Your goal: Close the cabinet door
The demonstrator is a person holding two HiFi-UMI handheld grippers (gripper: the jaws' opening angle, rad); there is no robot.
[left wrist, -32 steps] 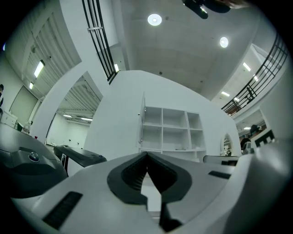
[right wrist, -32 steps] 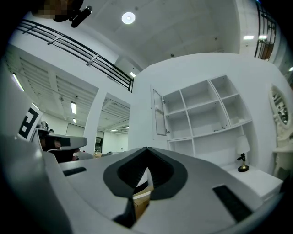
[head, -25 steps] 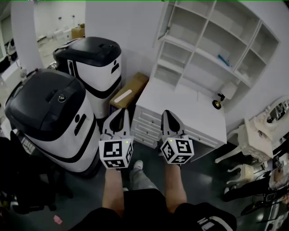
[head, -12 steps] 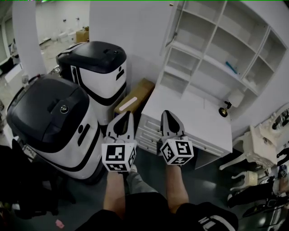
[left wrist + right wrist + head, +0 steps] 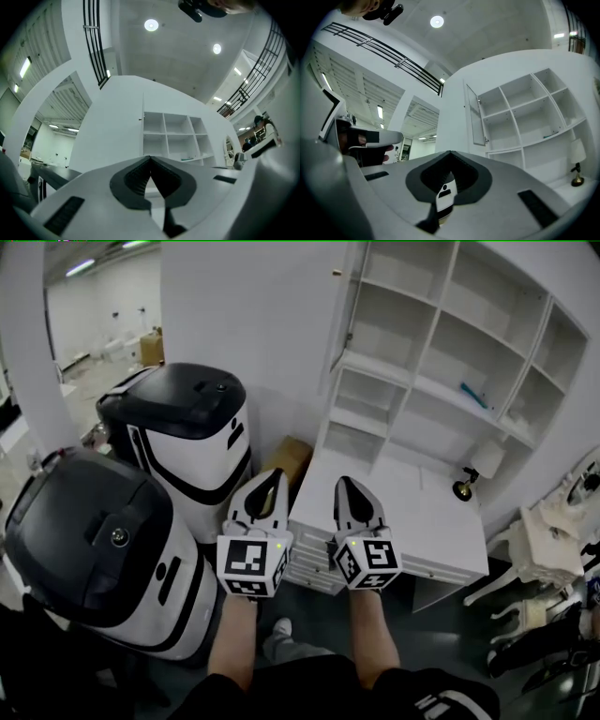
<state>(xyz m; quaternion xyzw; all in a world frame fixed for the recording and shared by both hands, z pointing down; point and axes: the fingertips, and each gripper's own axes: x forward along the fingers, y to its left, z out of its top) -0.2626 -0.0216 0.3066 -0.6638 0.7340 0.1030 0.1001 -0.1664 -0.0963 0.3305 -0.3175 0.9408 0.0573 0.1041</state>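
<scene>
A white open-shelf cabinet (image 5: 441,343) stands on a white desk against the wall. Its narrow glazed door (image 5: 341,306) hangs swung out at the cabinet's left side; it shows with a small handle in the right gripper view (image 5: 476,119) and only edge-on in the left gripper view (image 5: 143,126). Both grippers are held side by side in the air over the desk's front left corner, below the door and apart from it. My left gripper (image 5: 277,474) (image 5: 150,159) is shut on nothing. My right gripper (image 5: 345,482) (image 5: 450,153) is also shut and empty.
Two large white-and-black machines (image 5: 187,437) (image 5: 103,549) stand close on the left. A cardboard box (image 5: 286,457) is wedged between them and the desk (image 5: 422,526). A small lamp (image 5: 464,486) stands on the desk, a blue object (image 5: 473,395) lies on a shelf, and an ornate white chair (image 5: 548,531) is at right.
Both grippers have moved forward and a little up, nearer the desk and cabinet. The cabinet fills more of the head view. Both jaws have stayed shut.
</scene>
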